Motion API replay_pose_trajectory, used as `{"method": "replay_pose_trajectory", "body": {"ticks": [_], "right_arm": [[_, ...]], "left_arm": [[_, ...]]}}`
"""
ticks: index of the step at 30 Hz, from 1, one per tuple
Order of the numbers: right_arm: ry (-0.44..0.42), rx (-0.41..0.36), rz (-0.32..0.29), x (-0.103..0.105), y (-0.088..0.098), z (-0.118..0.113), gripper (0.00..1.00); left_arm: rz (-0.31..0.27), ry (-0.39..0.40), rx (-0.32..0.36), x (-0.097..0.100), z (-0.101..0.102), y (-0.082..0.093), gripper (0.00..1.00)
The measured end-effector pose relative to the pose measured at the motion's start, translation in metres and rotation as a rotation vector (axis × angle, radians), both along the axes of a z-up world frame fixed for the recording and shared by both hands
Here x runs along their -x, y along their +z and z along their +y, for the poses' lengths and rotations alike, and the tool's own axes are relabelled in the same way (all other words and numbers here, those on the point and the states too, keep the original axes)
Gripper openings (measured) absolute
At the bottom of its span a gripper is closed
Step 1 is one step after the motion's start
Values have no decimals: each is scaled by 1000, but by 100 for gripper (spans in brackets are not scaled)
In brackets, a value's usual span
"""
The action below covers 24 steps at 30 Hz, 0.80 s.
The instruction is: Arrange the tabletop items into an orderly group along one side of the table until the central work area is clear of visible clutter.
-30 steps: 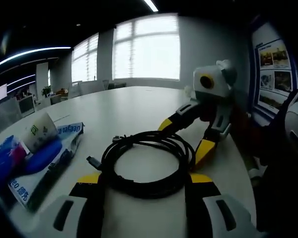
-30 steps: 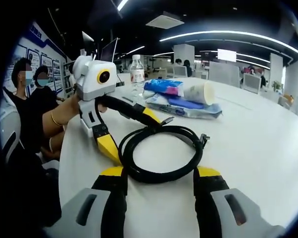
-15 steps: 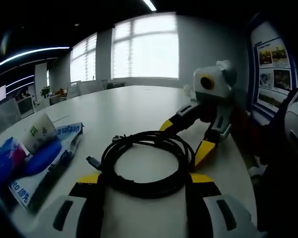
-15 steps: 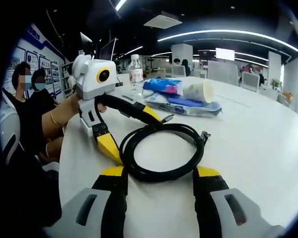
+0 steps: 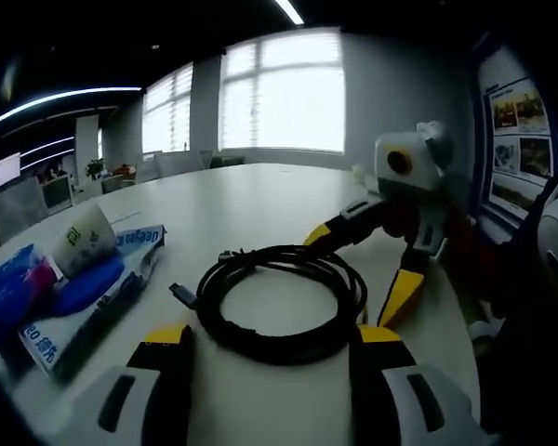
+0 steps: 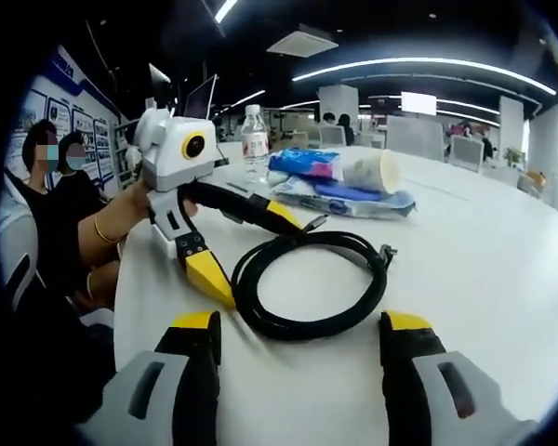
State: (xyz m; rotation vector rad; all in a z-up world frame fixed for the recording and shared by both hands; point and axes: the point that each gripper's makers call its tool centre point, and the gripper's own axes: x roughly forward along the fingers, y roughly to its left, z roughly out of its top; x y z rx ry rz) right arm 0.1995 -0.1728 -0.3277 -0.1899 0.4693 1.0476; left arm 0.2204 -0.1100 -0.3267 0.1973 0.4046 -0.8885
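A black cable coil (image 5: pixel 279 302) (image 6: pixel 312 283) lies flat on the white table (image 5: pixel 260 204) (image 6: pixel 484 260). My left gripper (image 5: pixel 274 339) is open, and the coil's near edge sits between its yellow-tipped jaws. In the right gripper view the left gripper (image 6: pixel 251 251) reaches in from the left, with one jaw over the coil's rim and one outside it. My right gripper (image 6: pixel 299 323) is open too, and the coil's near edge lies between its jaws. It shows as the right gripper (image 5: pixel 358 269) at the coil's far right side.
A paper cup (image 5: pixel 79 242) (image 6: pixel 372 172) lies on blue packets (image 5: pixel 74 297) (image 6: pixel 335 190) beside the coil. A water bottle (image 6: pixel 254 139) stands behind them. Seated people (image 6: pixel 56 158) are at the table's edge. Wide bare tabletop stretches toward the windows (image 5: pixel 284 93).
My right gripper's jaws have spread a little wider around the coil. The left gripper and the coil have hardly moved.
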Motion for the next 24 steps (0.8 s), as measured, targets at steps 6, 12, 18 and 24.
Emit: {"method": "replay_pose_trajectory", "body": {"ticks": [6,12,18,24], "right_arm": [[-17,-20,4,-2,3,-1,70],[-24,-31,-2,-3,7,-2,71],[-42,-35,-25,-7,15,-5,72],[-55,-49,-40,-12,26,-4,73]], "left_arm": [[-12,34,-18,2,10,2,66],[-41,101,-14,2,29,8,64],[-75,158,-9,5,47,18,64],[-84,199,2,6,61,28,64]]}}
